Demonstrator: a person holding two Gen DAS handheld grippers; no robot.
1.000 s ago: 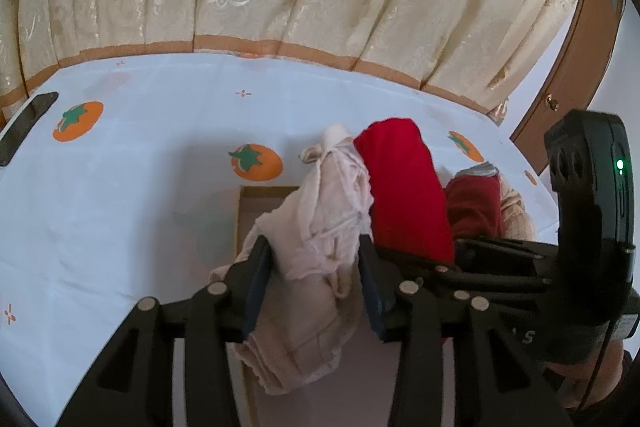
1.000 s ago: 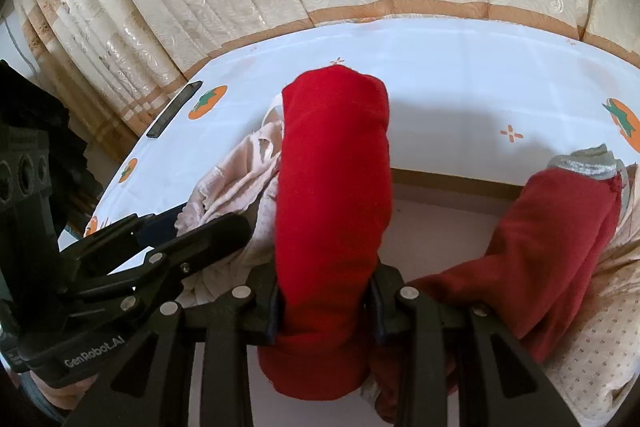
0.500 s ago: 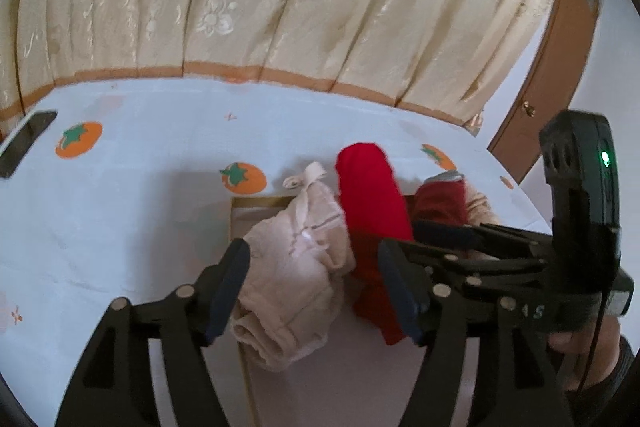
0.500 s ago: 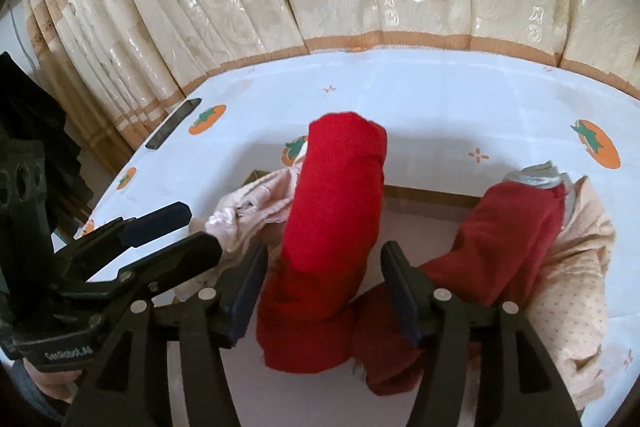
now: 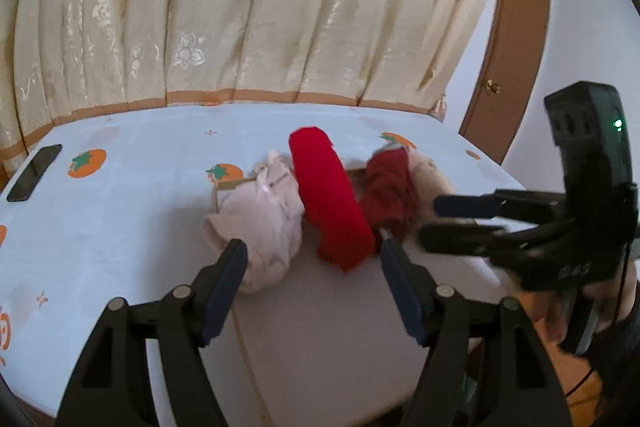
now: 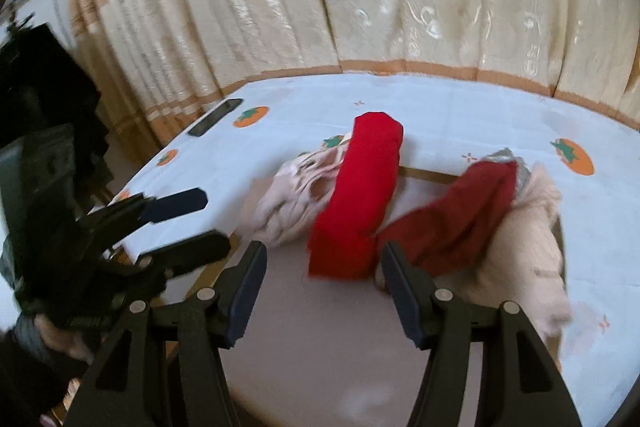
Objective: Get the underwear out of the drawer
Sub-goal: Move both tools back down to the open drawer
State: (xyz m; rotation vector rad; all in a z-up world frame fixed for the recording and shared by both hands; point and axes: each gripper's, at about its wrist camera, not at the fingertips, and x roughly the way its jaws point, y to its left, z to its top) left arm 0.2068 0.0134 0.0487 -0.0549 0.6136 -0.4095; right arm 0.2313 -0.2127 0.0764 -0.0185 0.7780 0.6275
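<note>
Now your left hand-held gripper [image 5: 312,263] hangs over the near part of the tabletop [image 5: 120,219] with its jaws spreading apart and nothing between the pads. The pale pink underwear [image 5: 264,223] lies crumpled just past its left finger, and the bright red underwear [image 5: 332,203] lies as a long roll just beyond the gap, free of both pads.

Your right hand-held gripper [image 6: 320,267] is spread wide too, and it pinches nothing. The bright red underwear [image 6: 360,199] sits just ahead of its opening, touching neither finger. To the right of that roll lies a darker red garment [image 6: 452,219], resting against a cream dotted garment [image 6: 536,231].

All four pieces rest in a row on a pale flat surface [image 6: 320,339] with a thin tan edge, which lies on the white cloth printed with orange fruit. Whether that surface is the drawer, you cannot tell from these views.

From the left camera you see the right hand-held gripper [image 5: 448,223] at the right edge, held by your right hand [image 5: 600,303], its fingers well above the cloth. A dark phone [image 5: 34,173] lies far left near the curtain [image 5: 280,7]. The pictures are blurred in places.
</note>
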